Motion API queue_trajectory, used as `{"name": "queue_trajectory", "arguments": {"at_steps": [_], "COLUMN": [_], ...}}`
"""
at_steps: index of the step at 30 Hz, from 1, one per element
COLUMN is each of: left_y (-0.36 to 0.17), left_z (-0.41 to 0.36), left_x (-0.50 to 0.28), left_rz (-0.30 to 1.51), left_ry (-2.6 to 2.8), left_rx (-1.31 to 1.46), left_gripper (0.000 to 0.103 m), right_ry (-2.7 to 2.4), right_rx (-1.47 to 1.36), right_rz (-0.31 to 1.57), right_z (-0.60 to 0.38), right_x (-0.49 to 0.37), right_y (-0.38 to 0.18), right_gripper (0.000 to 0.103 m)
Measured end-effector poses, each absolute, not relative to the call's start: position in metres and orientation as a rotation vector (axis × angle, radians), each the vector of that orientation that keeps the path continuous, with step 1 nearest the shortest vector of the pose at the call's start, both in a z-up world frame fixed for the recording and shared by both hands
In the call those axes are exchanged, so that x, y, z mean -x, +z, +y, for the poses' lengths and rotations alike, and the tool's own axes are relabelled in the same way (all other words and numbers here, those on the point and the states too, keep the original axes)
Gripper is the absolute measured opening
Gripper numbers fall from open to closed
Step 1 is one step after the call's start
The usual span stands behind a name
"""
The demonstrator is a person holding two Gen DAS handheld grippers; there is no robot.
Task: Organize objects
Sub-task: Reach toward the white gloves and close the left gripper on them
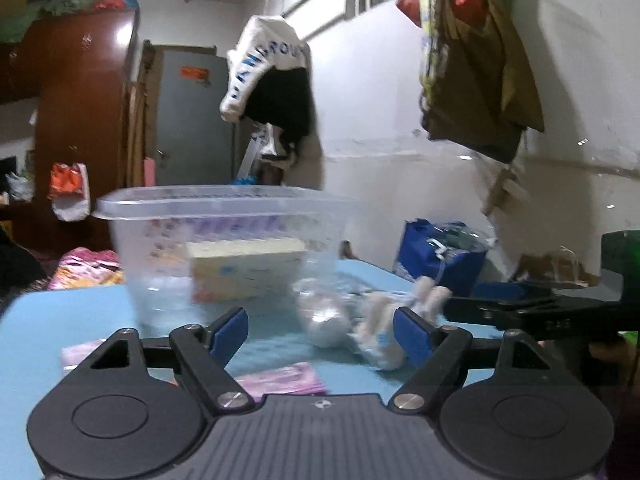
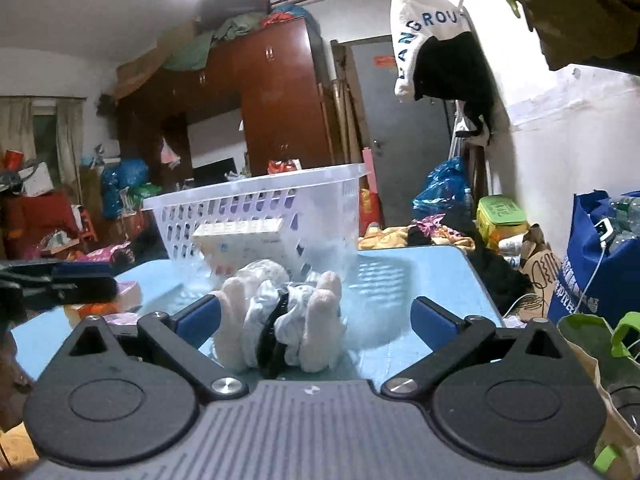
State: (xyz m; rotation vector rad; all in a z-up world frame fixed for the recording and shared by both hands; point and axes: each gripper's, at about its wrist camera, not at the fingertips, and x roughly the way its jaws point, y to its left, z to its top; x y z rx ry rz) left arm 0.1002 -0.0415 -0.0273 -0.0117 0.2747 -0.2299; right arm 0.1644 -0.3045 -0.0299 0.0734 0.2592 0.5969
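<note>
A clear plastic basket point(image 1: 224, 240) stands on the blue table point(image 1: 80, 320) with a yellowish box point(image 1: 246, 272) inside; it also shows in the right wrist view point(image 2: 264, 216). My left gripper point(image 1: 322, 330) is open, near the basket, above a pink packet point(image 1: 280, 378). A white bundle in clear wrap point(image 1: 360, 320) lies to its right. My right gripper point(image 2: 316, 320) is open, with the white bundle with a black band point(image 2: 280, 316) lying between its fingers, nearer the left one. The right gripper also shows in the left wrist view point(image 1: 520, 312).
A blue shopping bag point(image 2: 592, 264) stands right of the table, with paper bags point(image 2: 600, 360) by it. Pink and orange packets point(image 2: 120, 296) lie at the table's left. A wardrobe point(image 2: 260, 120), door and cluttered floor lie behind. Bags hang on the wall point(image 1: 472, 60).
</note>
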Motion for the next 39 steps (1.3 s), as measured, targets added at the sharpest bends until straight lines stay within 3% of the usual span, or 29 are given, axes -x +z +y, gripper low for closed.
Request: {"name": "queue_trajectory", "arguments": {"at_steps": [5, 7, 11, 15, 18, 20, 21, 24, 39], "left_y": [-0.039, -0.042, -0.047, -0.050, -0.052, -0.055, -0.056, -0.058, -0.045], "left_z": [-0.059, -0.067, -0.081, -0.094, -0.101, -0.104, -0.106, -0.111, -0.102], "left_x": [-0.114, -0.121, -0.133, -0.140, -0.144, -0.146, -0.147, -0.146, -0.112], "left_rz": [0.309, 0.323, 0.348, 0.364, 0.368, 0.378, 0.385, 0.373, 0.230], "left_ry": [-0.199, -0.192, -0.193, -0.207, -0.190, -0.192, -0.194, -0.180, -0.230], "left_rx": [0.026, 0.030, 0.021, -0.002, -0.023, -0.033, -0.037, -0.056, -0.055], "left_gripper": [0.083, 0.083, 0.077, 0.070, 0.056, 0.029, 0.028, 0.023, 0.018], "right_ry": [0.568, 0.547, 0.563, 0.576, 0.571, 0.586, 0.593, 0.596, 0.631], "right_rx": [-0.132, -0.126, -0.111, -0.100, -0.088, -0.095, -0.098, -0.092, -0.073], "right_rz": [0.279, 0.270, 0.288, 0.285, 0.281, 0.290, 0.295, 0.296, 0.209], "right_z": [-0.315, -0.315, -0.310, -0.303, -0.300, -0.301, -0.302, -0.300, -0.302], "right_x": [-0.168, -0.169, -0.168, -0.168, -0.166, -0.166, -0.167, -0.167, -0.140], "right_y": [-0.032, -0.032, -0.037, -0.040, -0.041, -0.042, -0.041, -0.042, -0.023], "right_gripper": [0.103, 0.097, 0.067, 0.059, 0.046, 0.035, 0.027, 0.018, 0.014]}}
